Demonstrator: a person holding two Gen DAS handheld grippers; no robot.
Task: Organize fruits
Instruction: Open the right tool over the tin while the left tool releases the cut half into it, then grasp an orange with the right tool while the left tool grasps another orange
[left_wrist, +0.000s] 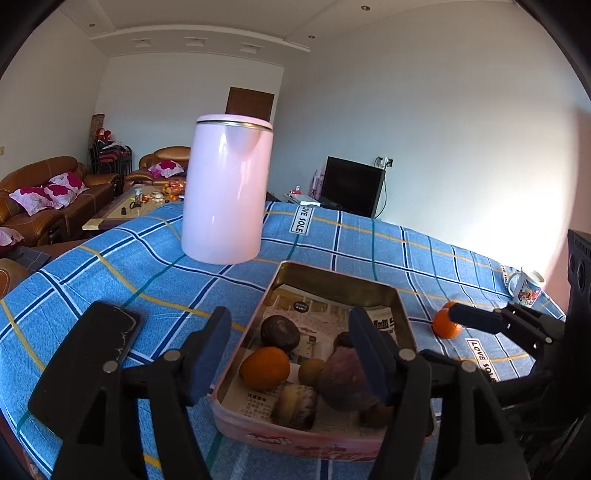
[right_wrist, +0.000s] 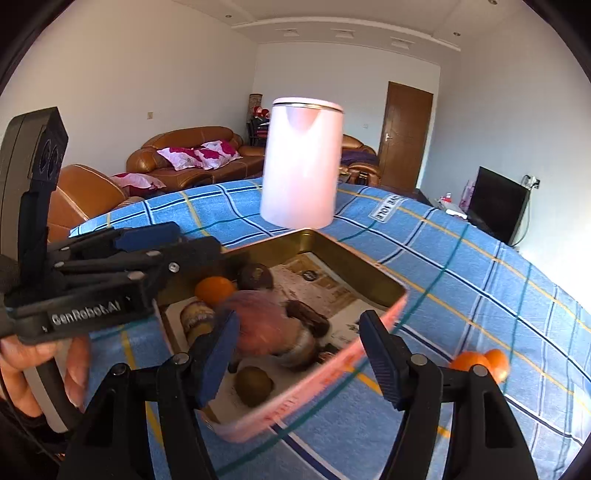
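On the blue checked tabletop (left_wrist: 110, 266) a pink tin tray (left_wrist: 402, 317) lined with newspaper holds most of the fruit: an orange (left_wrist: 264, 367), a kiwi (left_wrist: 310, 371), dark round fruits and a large reddish one. Two mandarins (left_wrist: 445, 323) lie loose to the right of it. Both claws hang over the tray's near side, the left claw (left_wrist: 291, 354) spread and empty, the right claw (right_wrist: 299, 354) likewise spread, pinching nothing. Good practice would be to swing the right claw over to the loose mandarins, straddle one squarely and squeeze gently. Motion blur smears the reddish fruit in the right view; the left claw's linkage covers the tray's far-left corner there
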